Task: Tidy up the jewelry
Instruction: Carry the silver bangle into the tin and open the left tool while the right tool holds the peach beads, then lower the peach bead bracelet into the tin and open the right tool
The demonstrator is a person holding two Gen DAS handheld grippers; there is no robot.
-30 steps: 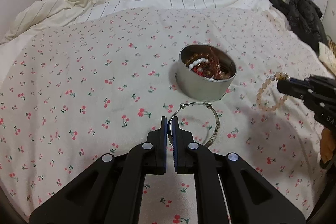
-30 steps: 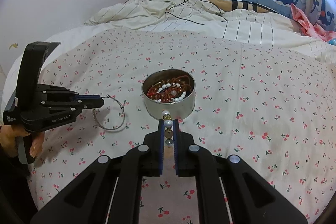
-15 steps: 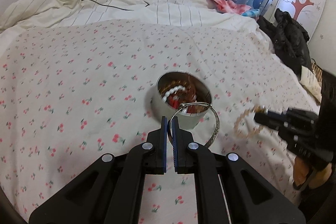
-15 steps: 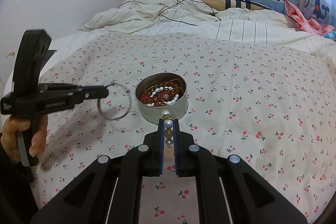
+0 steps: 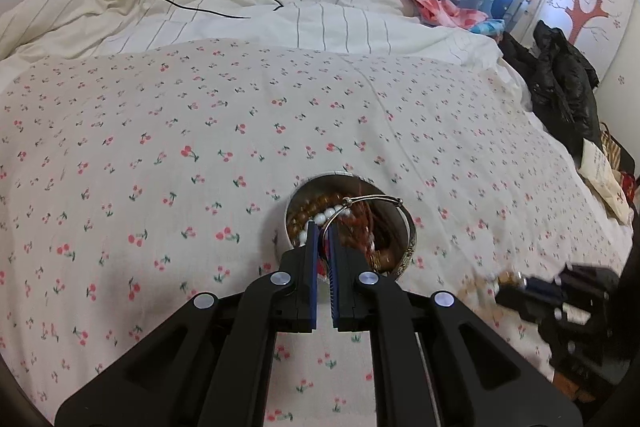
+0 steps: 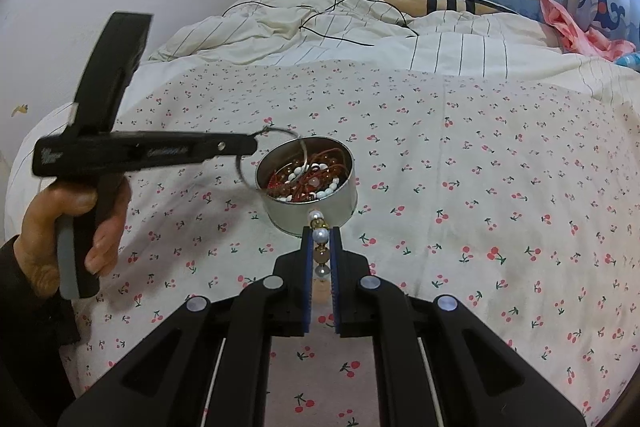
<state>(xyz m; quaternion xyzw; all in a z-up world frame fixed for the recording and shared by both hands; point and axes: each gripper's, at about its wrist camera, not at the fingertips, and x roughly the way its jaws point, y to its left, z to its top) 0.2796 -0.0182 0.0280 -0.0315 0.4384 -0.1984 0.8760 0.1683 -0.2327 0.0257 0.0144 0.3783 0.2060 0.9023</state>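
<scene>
Right gripper point(image 5: 516, 285): blurred in the left wrist view; its body runs off the right edge.
Bracelet point(image 5: 478, 293): a pale smear at that gripper's tip there; beads cannot be told apart.
Tin point(image 5: 408, 259): near wall hidden behind the left gripper point(image 5: 325, 231).
Bangle point(image 6: 276, 155): blurred; contact with the tin's contents cannot be told.
Hand point(image 6: 72, 223): sleeve cut by the left edge.

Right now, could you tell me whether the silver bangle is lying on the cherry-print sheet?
No, the left gripper holds the silver bangle raised over the round tin.
</scene>
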